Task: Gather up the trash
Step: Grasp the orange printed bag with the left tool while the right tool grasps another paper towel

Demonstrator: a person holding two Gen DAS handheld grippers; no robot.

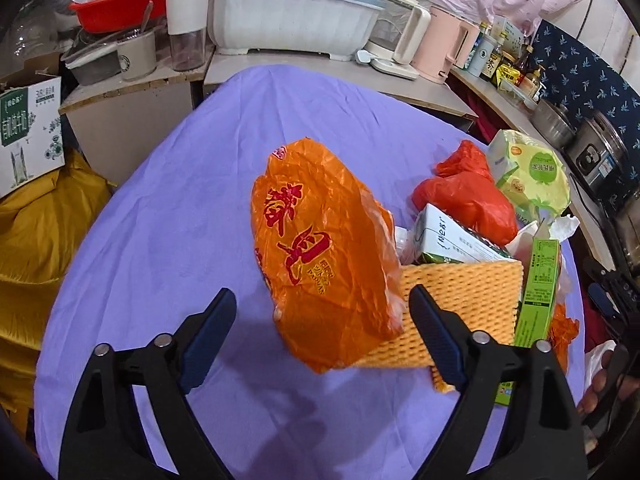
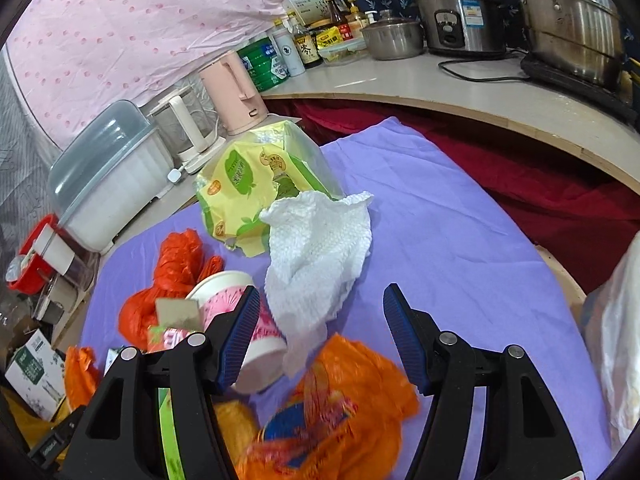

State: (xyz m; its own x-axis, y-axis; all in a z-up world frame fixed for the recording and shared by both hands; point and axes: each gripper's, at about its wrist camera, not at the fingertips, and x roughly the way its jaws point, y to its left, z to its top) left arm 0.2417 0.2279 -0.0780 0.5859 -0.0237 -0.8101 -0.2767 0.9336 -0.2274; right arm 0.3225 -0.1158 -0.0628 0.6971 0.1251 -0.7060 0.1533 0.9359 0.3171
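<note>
A heap of trash lies on the purple tablecloth (image 1: 168,216). In the left wrist view an orange printed plastic bag (image 1: 320,256) sits between the fingers of my open left gripper (image 1: 322,304), beside orange foam netting (image 1: 460,304), a white carton (image 1: 444,236), a green box (image 1: 538,284), a red bag (image 1: 468,192) and a yellow-green wrapper (image 1: 528,176). My right gripper (image 2: 318,304) is open over a crumpled white paper towel (image 2: 316,256), with a pink paper cup (image 2: 244,320) by its left finger and an orange bag (image 2: 344,412) below.
A counter behind holds a dish rack (image 1: 292,8), kettles (image 1: 440,44), bottles, pots and a rice cooker (image 2: 460,16). A red basin (image 1: 116,4) and a cardboard box (image 1: 28,136) stand at the left. A yellow sack (image 1: 36,240) lies beside the table.
</note>
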